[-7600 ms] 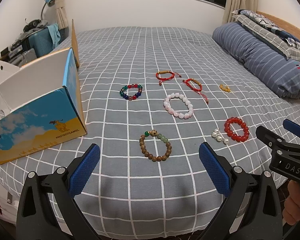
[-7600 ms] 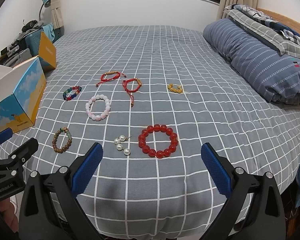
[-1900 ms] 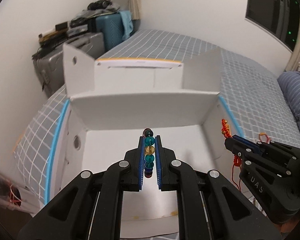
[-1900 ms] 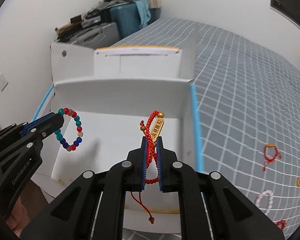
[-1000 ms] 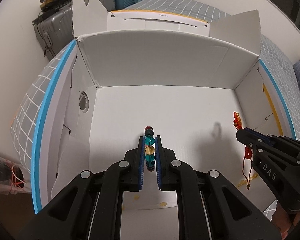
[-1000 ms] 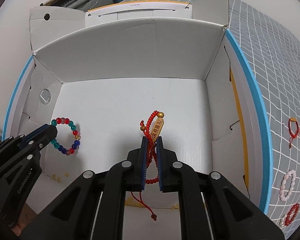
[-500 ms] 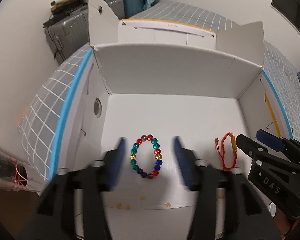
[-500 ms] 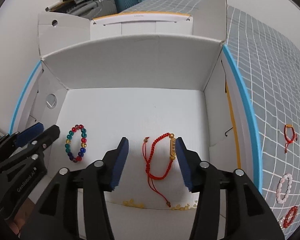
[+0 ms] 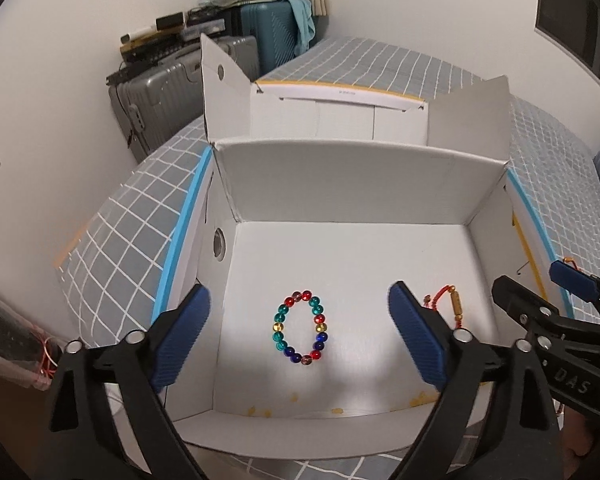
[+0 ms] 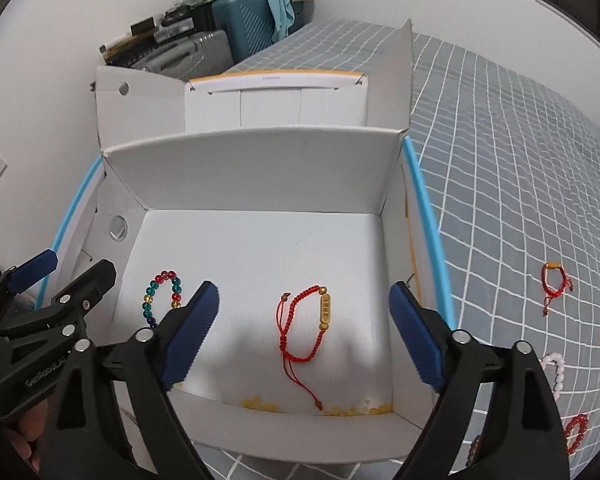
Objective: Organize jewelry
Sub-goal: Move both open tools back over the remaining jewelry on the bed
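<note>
Two bracelets lie in the white box, both grippers empty above it.

Left of the box's (image 9: 340,184) middle, the multicoloured bead bracelet (image 9: 299,328) lies flat under the left gripper (image 9: 299,340), whose jaws are opening with nothing between them. Right of it, the red cord bracelet (image 10: 306,326) lies under the right gripper (image 10: 304,336), likewise opening. Risk: a gripper clipping the box wall and shifting the box on the bed (image 10: 500,168).

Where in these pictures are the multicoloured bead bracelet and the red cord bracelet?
multicoloured bead bracelet (image 9: 278,326), left wrist view, yellow bead on its left side.
red cord bracelet (image 10: 325,307), right wrist view, its gold bar charm.
</note>
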### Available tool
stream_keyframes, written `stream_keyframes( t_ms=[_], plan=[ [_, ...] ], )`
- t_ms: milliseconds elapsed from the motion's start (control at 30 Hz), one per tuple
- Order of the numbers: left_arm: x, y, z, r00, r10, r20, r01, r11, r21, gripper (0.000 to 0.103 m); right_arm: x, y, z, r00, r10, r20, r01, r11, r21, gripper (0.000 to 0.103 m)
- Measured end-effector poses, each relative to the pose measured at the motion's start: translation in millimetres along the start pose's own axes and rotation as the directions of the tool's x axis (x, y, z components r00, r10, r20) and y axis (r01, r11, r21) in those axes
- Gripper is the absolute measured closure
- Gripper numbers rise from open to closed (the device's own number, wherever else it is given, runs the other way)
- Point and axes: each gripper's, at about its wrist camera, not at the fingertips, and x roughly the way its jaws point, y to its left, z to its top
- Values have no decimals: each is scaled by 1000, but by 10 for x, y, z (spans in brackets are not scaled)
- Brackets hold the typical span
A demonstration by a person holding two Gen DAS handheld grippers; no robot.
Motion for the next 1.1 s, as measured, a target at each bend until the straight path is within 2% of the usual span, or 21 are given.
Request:
stream_keyframes(
  t_ms=[133,367,667,867,1100],
  plan=[
    [-115,-89,-14,999,-4,33,3,1000,14,6,-154,-99,-50,999,-21,27,21,1000,-7,8],
    [-257,-442,-56,997,-52,63,48,997,63,6,-389,-451,-187,997,-59,50,57,998,37,8],
    [-379,-1075,-141,987,-149,64,138,979,147,6,-722,-1218,-503,983,-174,62,164,977,135,8],
    [-457,-1629,-292,974,-218,53,201,952,230,6,-901,-1784,-792,968,-245,45,231,950,210,8],
    [-487,-2233,-455,959,-283,24,260,908,328,6,-1023,-2229,-1202,953,-302,34,285,926,250,8]
  ],
)
